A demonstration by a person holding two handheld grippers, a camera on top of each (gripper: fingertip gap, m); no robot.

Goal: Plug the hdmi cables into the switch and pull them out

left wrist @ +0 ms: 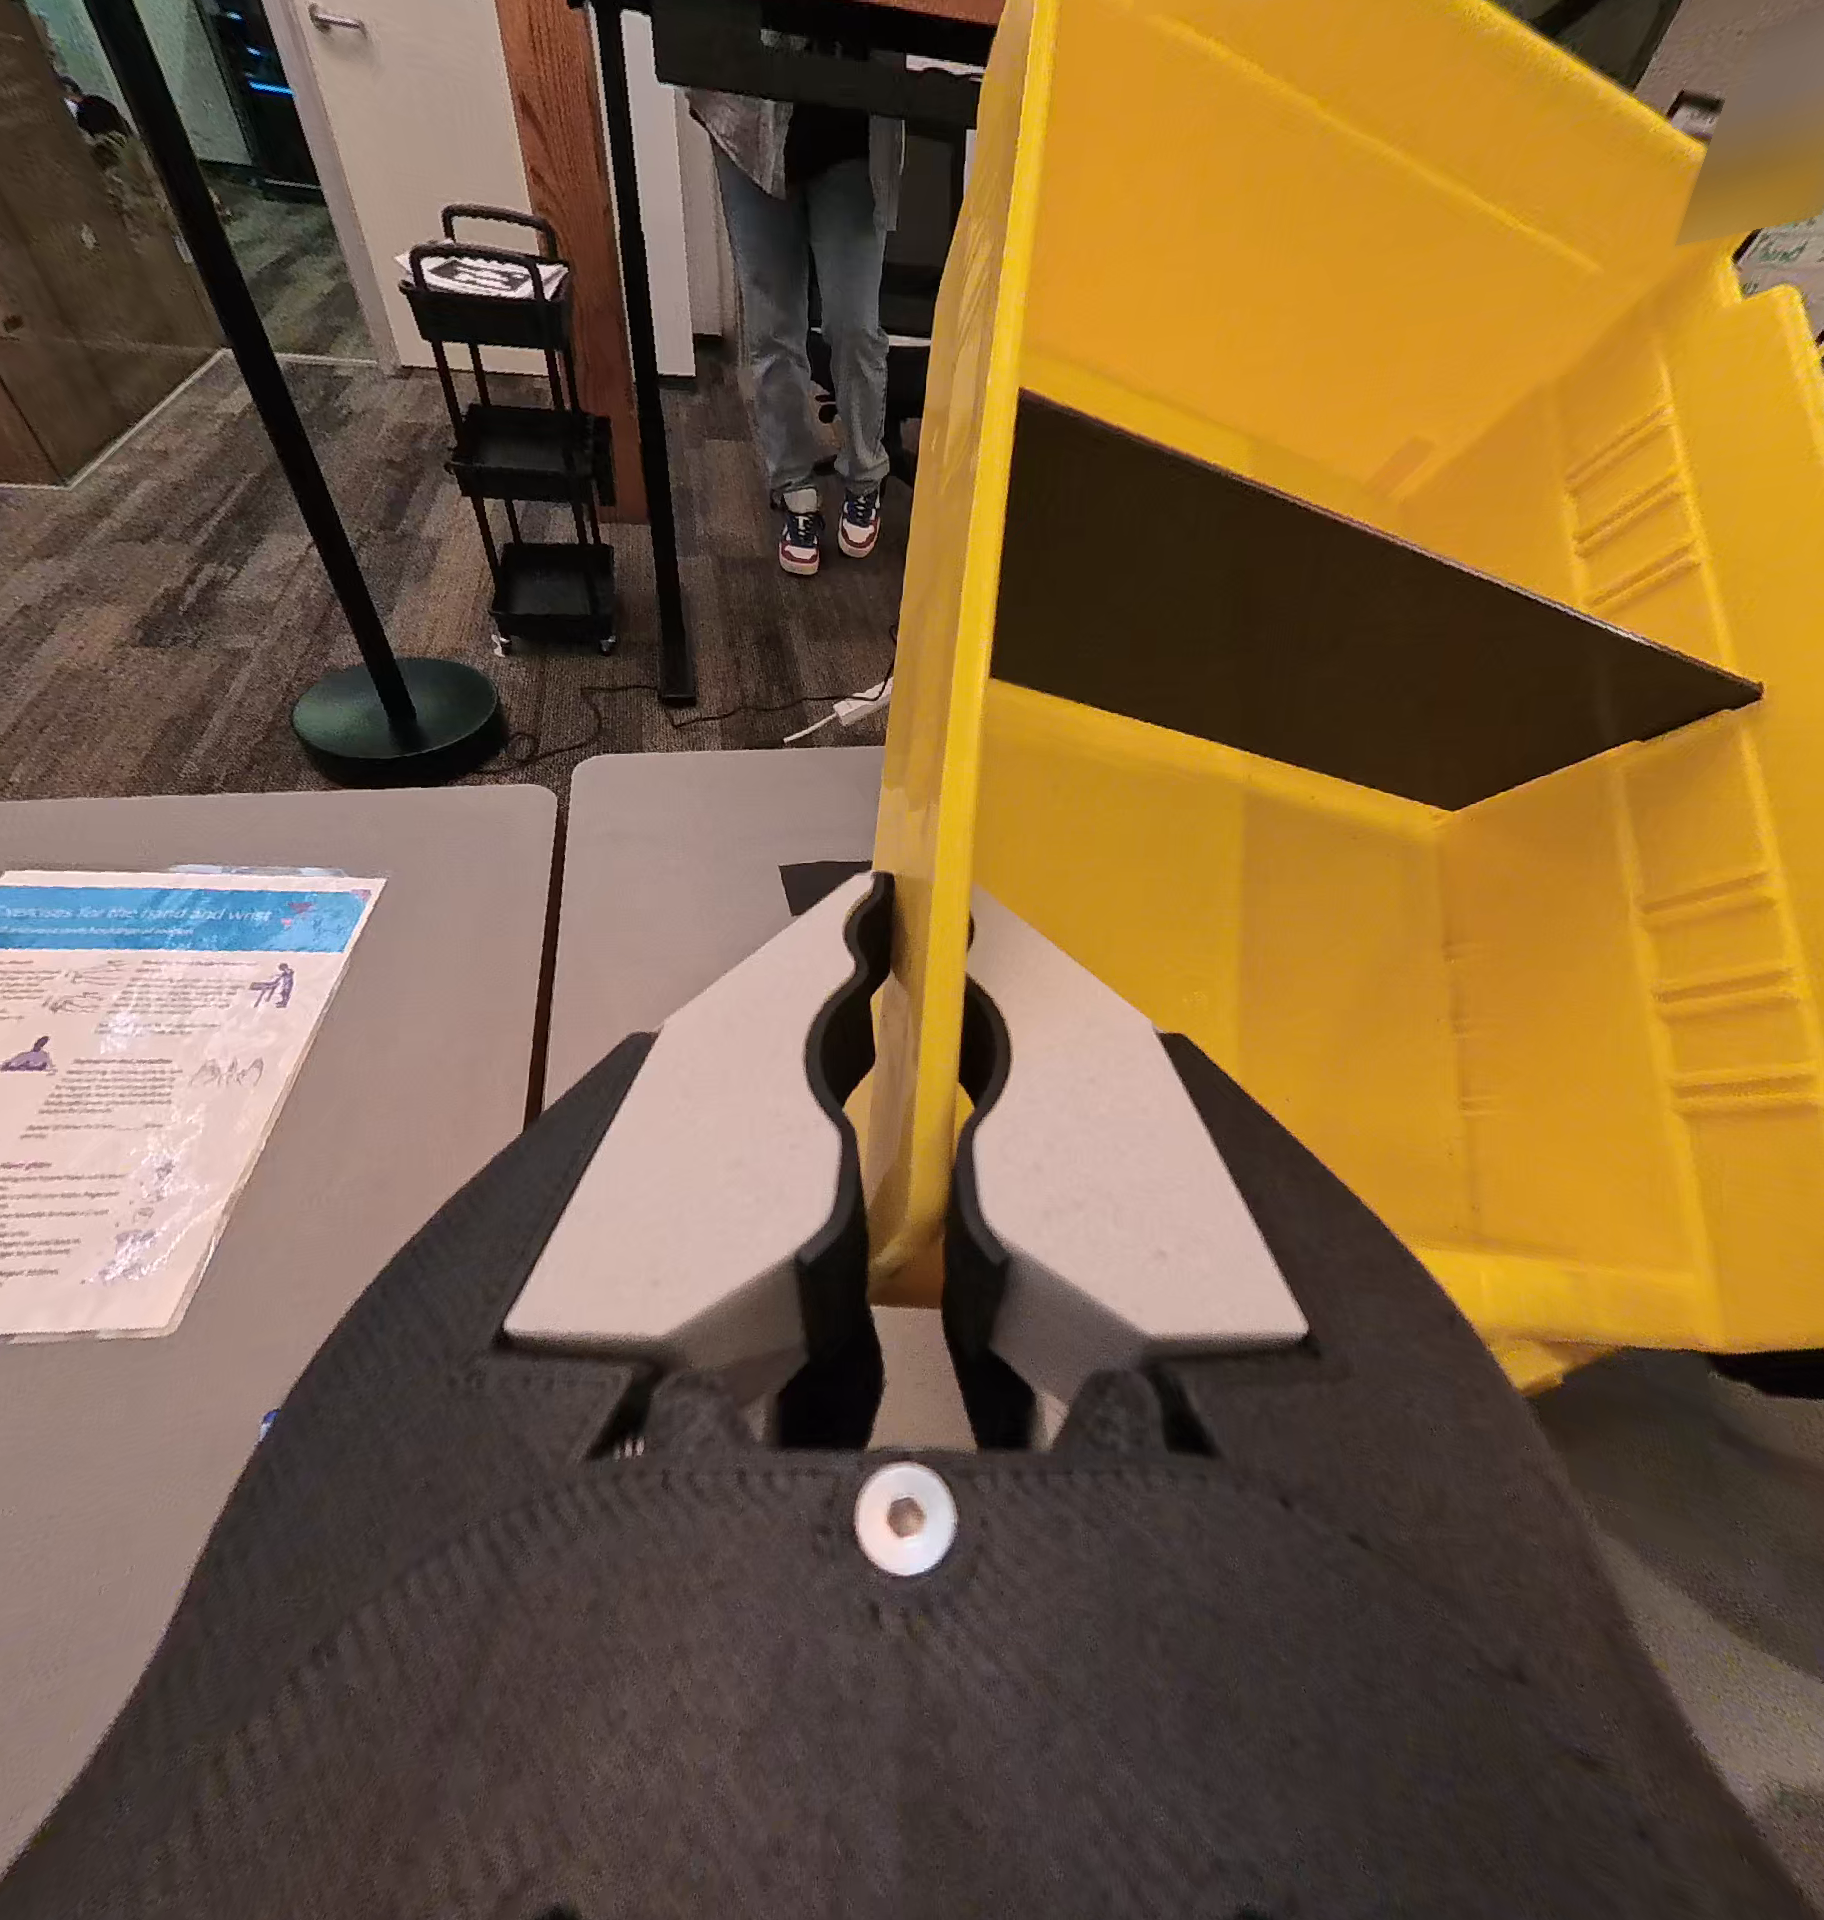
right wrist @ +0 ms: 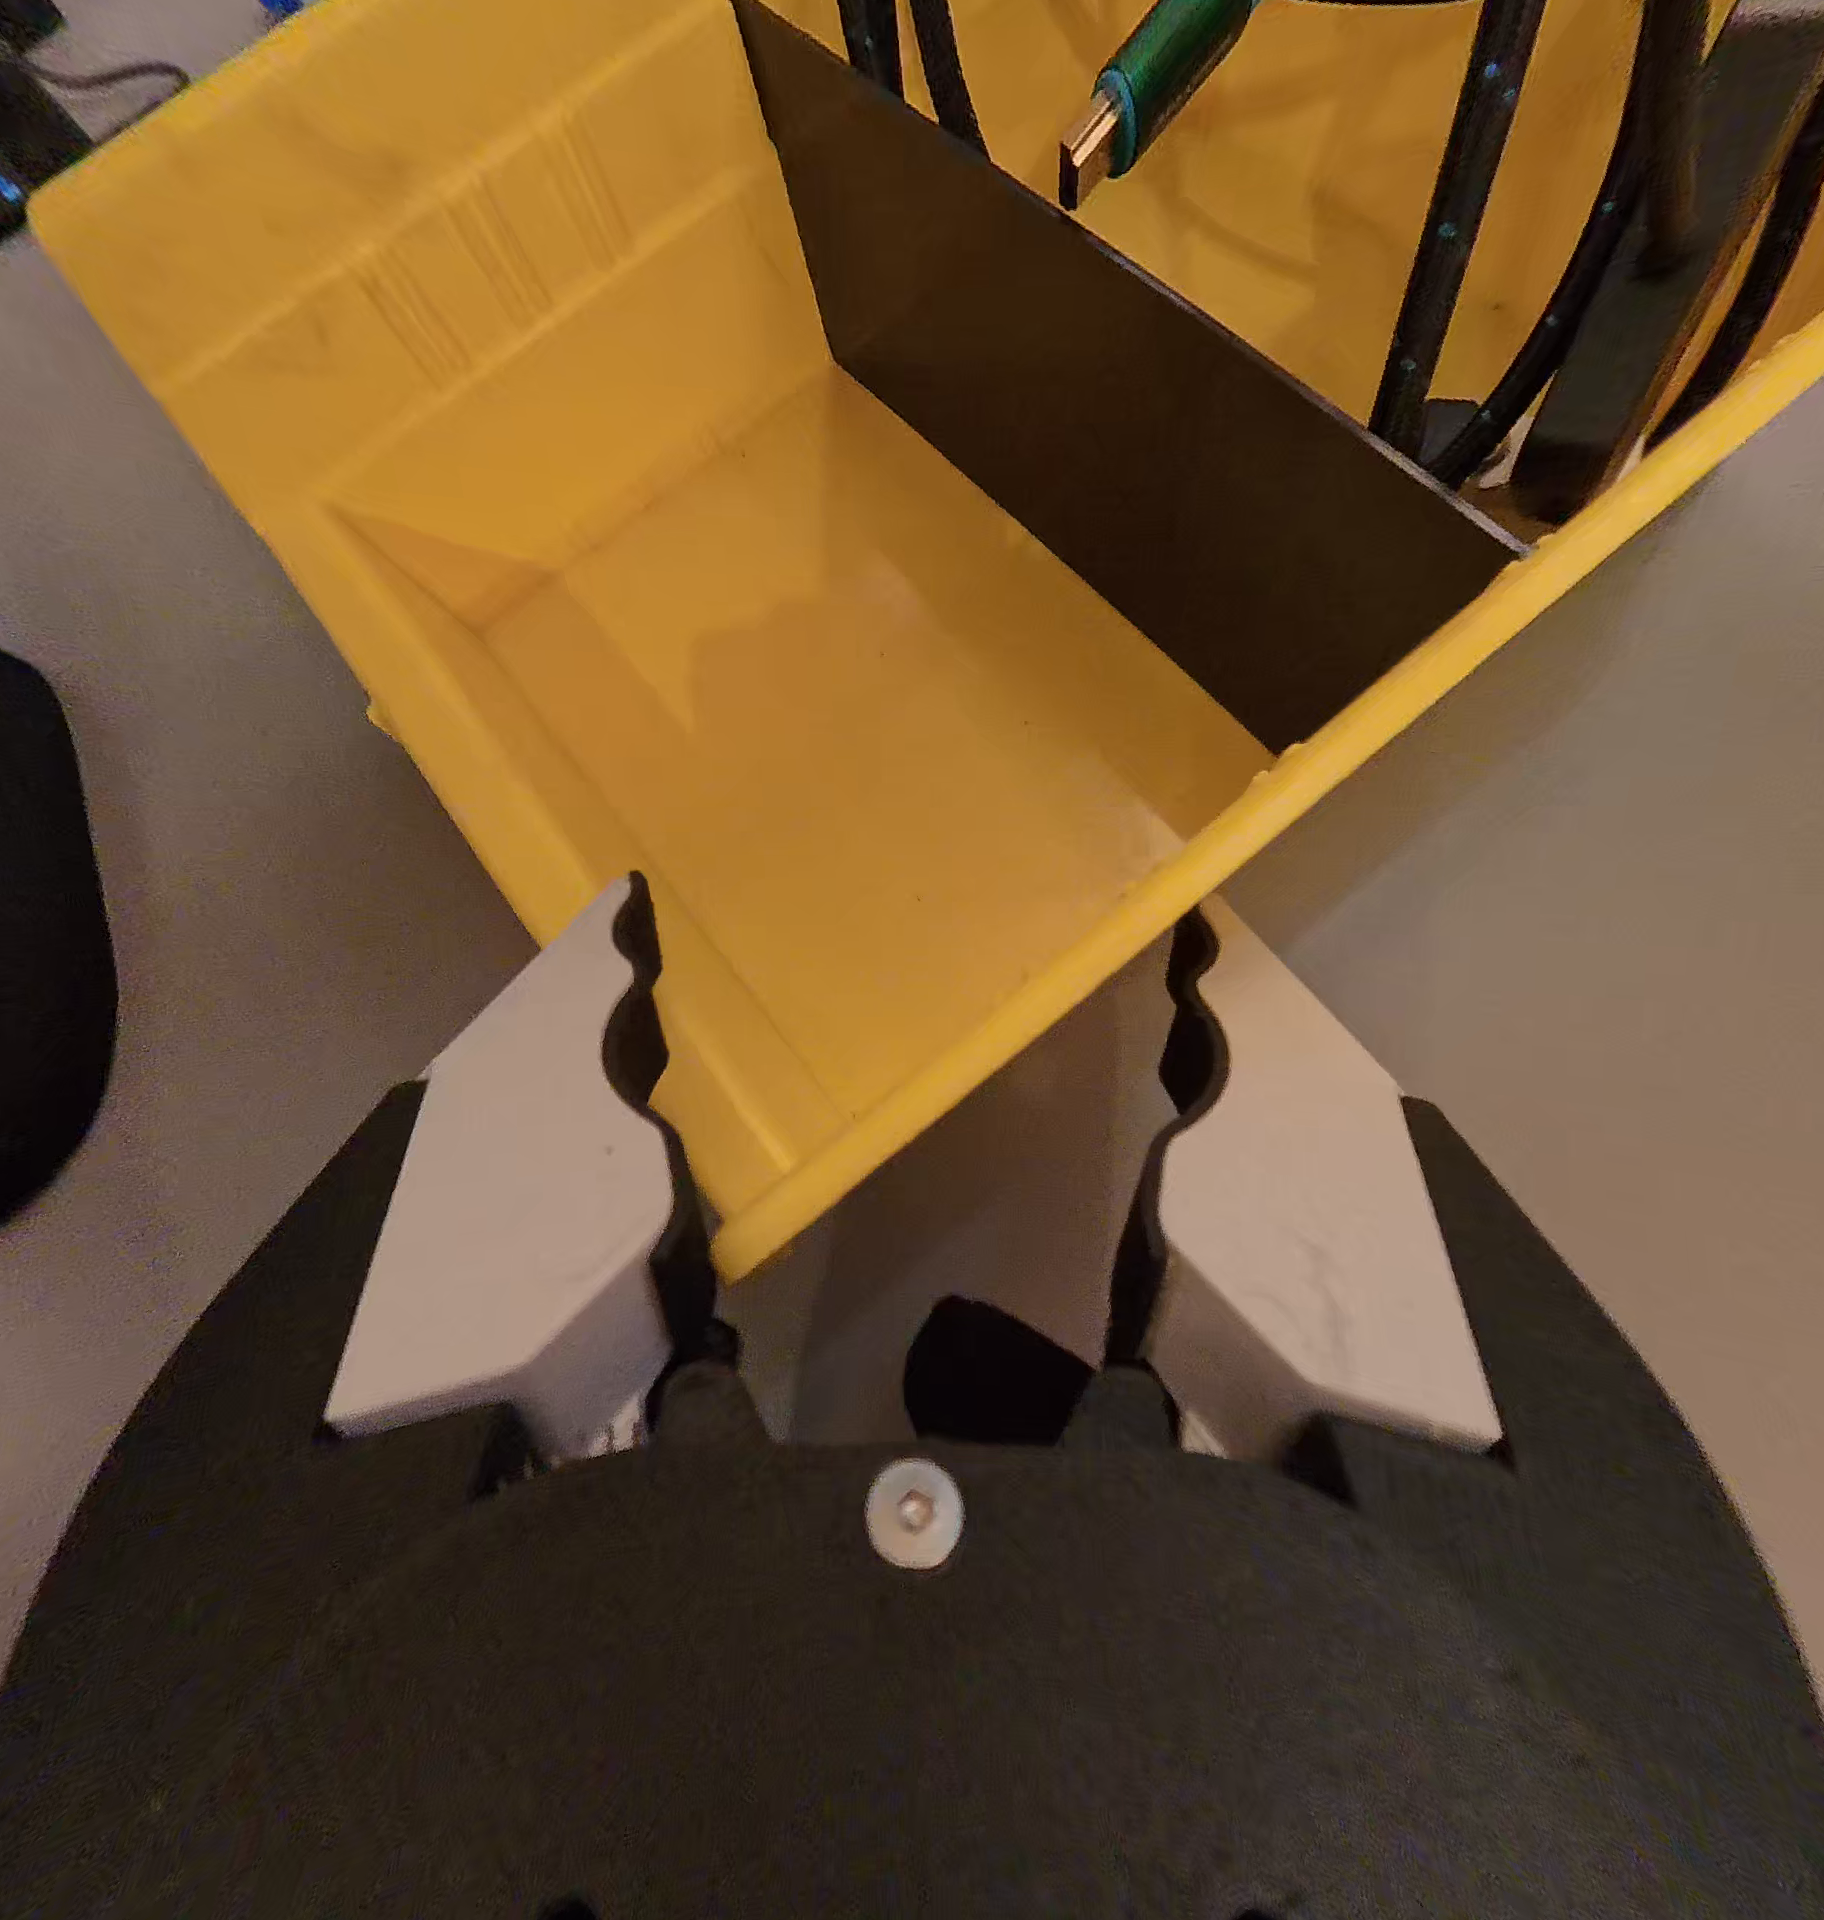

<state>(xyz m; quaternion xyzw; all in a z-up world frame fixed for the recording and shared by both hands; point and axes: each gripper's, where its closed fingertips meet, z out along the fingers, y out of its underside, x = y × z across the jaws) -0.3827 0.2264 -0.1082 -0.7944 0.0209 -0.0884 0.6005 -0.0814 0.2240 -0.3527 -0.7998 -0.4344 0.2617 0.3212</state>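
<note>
Grey carpet and a black rolling cart [left wrist: 534, 436] fill the room behind the grey surface [left wrist: 264, 1455], where a laminated sheet [left wrist: 129, 1091] lies at the left. A person's legs [left wrist: 825, 312] stand further back.

On the surface stands a yellow bin [left wrist: 1407, 987] with a black divider [left wrist: 1303, 613] across it. The left gripper [left wrist: 913, 914] has its jaws narrow, pressed on the bin's side wall from both sides.

In the right wrist view, the right gripper [right wrist: 913, 914] has its jaws wide, and a corner of the yellow bin [right wrist: 472, 312] sits between them without being squeezed. The near compartment has nothing in it. Behind the divider [right wrist: 1095, 395], black HDMI cables [right wrist: 1448, 239] loop in the far compartment, and one green-sleeved plug [right wrist: 1126, 114] hangs there with its metal end free. Whether the switch is among them cannot be told. A black rounded object [right wrist: 14, 935] lies at the left.
</note>
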